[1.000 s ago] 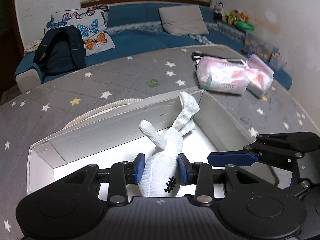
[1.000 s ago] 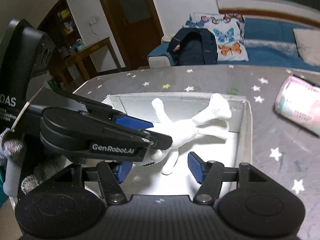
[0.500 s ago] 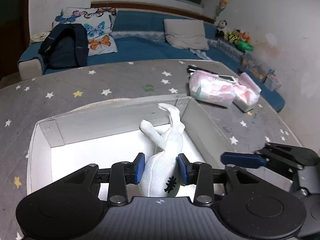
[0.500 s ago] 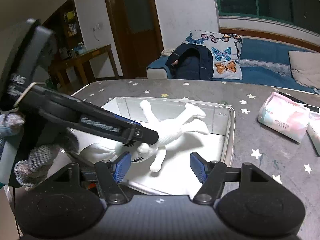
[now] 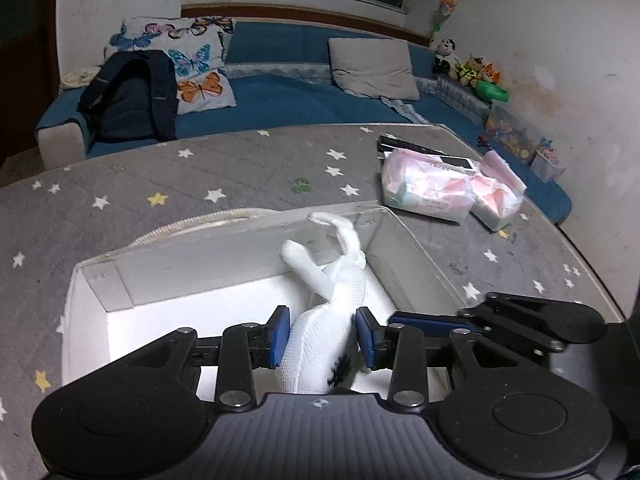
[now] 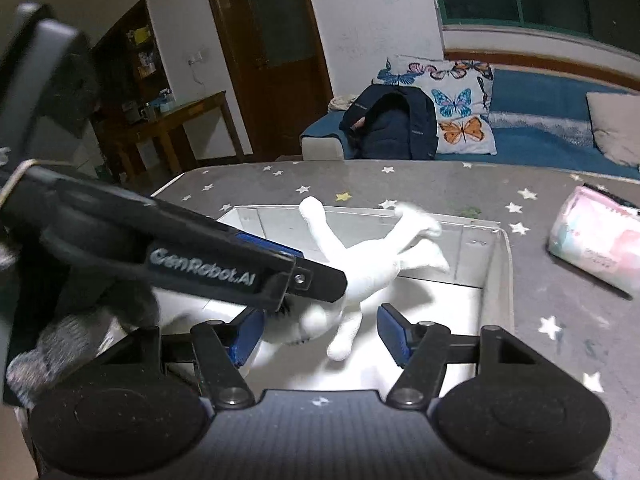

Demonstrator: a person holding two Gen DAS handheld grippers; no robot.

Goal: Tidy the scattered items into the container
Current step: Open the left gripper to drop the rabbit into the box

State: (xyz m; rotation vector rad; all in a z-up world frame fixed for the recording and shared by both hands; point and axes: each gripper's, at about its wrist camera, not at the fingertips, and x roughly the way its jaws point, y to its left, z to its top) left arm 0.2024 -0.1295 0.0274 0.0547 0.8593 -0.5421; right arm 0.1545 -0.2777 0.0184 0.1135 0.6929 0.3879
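A white plush toy (image 5: 344, 276) with black stitched marks hangs head-first over the white box (image 5: 192, 276) on the grey star-patterned table. My left gripper (image 5: 322, 334) is shut on its head end, blue pads pressing both sides. Its legs point toward the box's far right corner. In the right wrist view the toy (image 6: 372, 268) lies over the box (image 6: 498, 276), held by the left gripper's fingers (image 6: 248, 264). My right gripper (image 6: 320, 334) hovers just in front with its jaws closing. The toy's head and one arm sit between its pads, which do not touch it.
Two pink tissue packs (image 5: 428, 188) and a black remote (image 5: 404, 146) lie on the table to the right of the box. A round woven mat (image 5: 208, 222) shows behind the box. Beyond the table is a blue sofa with a dark backpack (image 5: 128, 96) and cushions.
The toy's legs have swung and sunk toward the box's far right corner. The right gripper has drawn back slightly from the toy. The left gripper keeps its grip.
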